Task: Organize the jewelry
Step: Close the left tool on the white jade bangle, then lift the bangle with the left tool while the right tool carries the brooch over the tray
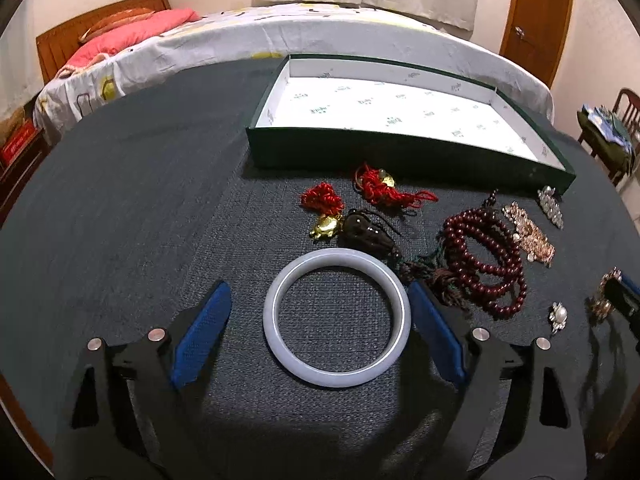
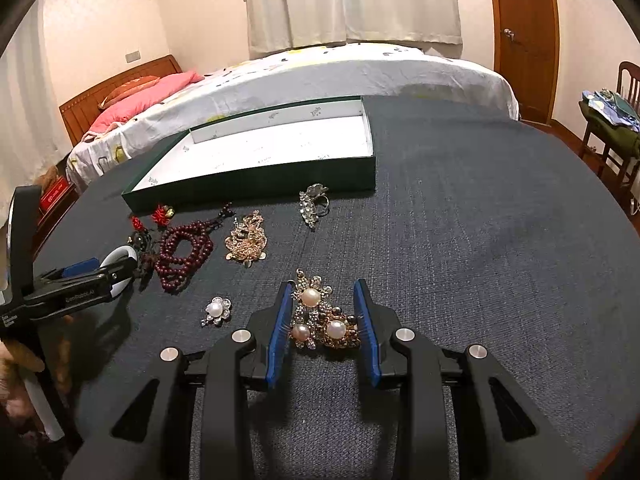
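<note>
Dark cloth covers bench (image 1: 120, 200). My left jaws (image 1: 320, 320) gape wide around pale bangle (image 1: 276, 336), right pad touching its rim, left pad clear. My right jaws (image 2: 322, 312), half-closed, flank pearl brooch cluster (image 2: 320, 320); contact unclear. Box (image 1: 360, 152) behind.

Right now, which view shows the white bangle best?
The left wrist view: the whole bangle lies flat between the open left gripper fingers. In the right wrist view only a part of it shows behind that gripper.
</note>
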{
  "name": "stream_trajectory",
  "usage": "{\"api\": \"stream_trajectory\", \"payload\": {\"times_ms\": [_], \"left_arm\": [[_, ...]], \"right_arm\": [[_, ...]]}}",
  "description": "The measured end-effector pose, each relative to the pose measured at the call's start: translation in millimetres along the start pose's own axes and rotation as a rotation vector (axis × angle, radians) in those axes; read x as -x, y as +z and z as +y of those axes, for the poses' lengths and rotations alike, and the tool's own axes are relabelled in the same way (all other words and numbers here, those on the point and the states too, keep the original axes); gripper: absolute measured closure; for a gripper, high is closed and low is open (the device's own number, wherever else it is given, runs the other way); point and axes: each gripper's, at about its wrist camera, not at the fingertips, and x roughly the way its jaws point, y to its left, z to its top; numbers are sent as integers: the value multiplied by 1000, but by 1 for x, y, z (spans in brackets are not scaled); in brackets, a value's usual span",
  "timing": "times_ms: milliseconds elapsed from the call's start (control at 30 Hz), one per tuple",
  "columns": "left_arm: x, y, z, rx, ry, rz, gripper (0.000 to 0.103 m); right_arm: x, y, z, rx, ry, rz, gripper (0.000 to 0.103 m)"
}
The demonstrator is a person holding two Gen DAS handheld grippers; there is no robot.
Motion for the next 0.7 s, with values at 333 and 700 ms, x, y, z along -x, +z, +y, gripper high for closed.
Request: {"api": "stream_trajectory", "payload": {"times_ms": [333,700], "left_arm": [[6,-6,-1,-58,-28,-20,34],[31,-3,1,-35,-18,-89,34]], "right_arm": [[2,1,3,0,10,-3,71],[17,6,9,17,9,-49,71]]}}
